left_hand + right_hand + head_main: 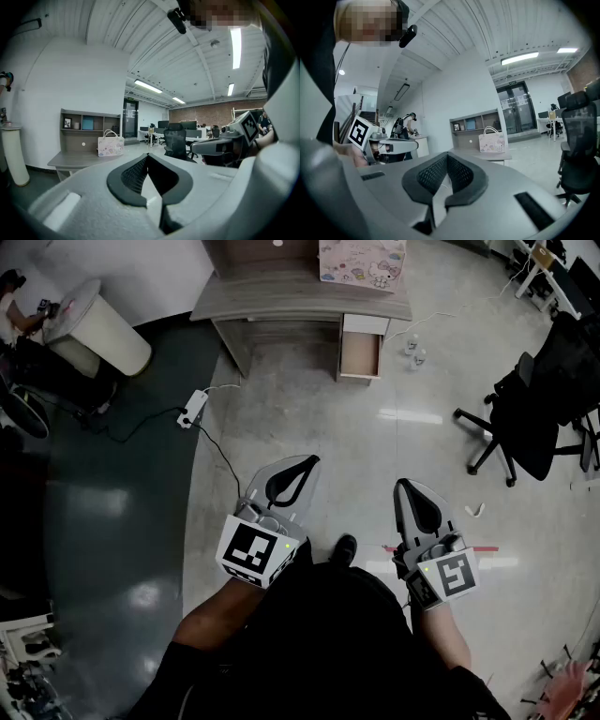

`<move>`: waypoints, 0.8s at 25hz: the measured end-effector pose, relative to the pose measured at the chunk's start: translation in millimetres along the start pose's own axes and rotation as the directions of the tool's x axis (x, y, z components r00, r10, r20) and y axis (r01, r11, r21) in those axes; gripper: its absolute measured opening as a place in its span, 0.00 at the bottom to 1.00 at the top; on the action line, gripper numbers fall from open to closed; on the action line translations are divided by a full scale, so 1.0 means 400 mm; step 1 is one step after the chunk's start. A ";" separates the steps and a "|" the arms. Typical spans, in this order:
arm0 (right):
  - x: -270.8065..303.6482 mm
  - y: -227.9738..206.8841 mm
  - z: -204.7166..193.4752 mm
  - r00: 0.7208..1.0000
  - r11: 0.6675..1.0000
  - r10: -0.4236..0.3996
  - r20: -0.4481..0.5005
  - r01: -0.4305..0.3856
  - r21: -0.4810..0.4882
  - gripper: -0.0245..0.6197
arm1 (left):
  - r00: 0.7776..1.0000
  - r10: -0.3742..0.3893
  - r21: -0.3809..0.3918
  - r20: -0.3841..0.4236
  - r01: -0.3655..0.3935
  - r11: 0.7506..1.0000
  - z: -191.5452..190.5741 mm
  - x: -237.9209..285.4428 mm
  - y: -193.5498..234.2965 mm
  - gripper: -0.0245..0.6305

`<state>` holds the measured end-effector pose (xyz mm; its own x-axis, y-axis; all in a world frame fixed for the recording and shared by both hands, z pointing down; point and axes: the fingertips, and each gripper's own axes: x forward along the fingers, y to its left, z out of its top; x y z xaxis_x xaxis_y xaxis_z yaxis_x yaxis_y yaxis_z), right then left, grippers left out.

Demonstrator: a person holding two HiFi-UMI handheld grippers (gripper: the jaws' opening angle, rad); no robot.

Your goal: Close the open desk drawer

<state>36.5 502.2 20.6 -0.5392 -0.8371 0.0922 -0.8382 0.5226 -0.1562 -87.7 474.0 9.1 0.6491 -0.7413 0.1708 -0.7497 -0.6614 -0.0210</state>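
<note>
The grey desk (281, 298) stands far ahead at the top of the head view, with its drawer (361, 351) pulled out toward me under the right end. My left gripper (312, 461) and right gripper (402, 485) hang side by side close to my body, well short of the desk. Both are shut with nothing between the jaws. In the left gripper view the left gripper (148, 155) points toward the desk (77, 160), small in the distance. From the right gripper (447, 155) the desk (485, 155) also shows far off.
A pastel bag (362, 262) sits on the desk top. A black office chair (530, 413) stands at the right, a white bin (98, 326) at the left. A power strip (192, 409) and its cable lie on the floor left of my path. My shoe (343, 548) shows between the grippers.
</note>
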 end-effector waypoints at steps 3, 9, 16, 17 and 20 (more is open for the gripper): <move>0.008 -0.004 -0.003 1.000 1.000 0.008 0.006 -0.008 0.002 0.05 | 1.000 0.006 0.004 0.001 -0.006 1.000 0.000 0.005 0.000 0.05; -0.010 -0.020 0.008 0.999 1.000 0.020 0.047 -0.021 0.011 0.06 | 0.999 0.029 -0.005 -0.016 -0.029 1.000 -0.012 0.010 -0.012 0.05; -0.043 -0.093 0.008 0.998 0.999 0.032 0.053 -0.034 0.031 0.06 | 0.999 0.026 0.002 -0.025 -0.026 1.000 -0.010 0.063 -0.047 0.05; -0.042 -0.103 0.004 0.998 0.999 0.033 0.051 -0.035 0.036 0.06 | 0.999 0.024 0.001 -0.024 -0.024 1.000 -0.010 0.073 -0.051 0.05; -0.032 -0.127 -0.004 0.998 0.997 0.036 0.045 -0.039 0.061 0.06 | 1.000 0.015 -0.012 -0.018 -0.015 1.000 -0.008 0.106 -0.054 0.05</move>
<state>85.7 486.6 29.1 -0.5647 -0.8242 0.0424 -0.8101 0.5437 -0.2194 -44.4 457.1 19.8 0.6354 -0.7488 0.1884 -0.7610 -0.6487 -0.0118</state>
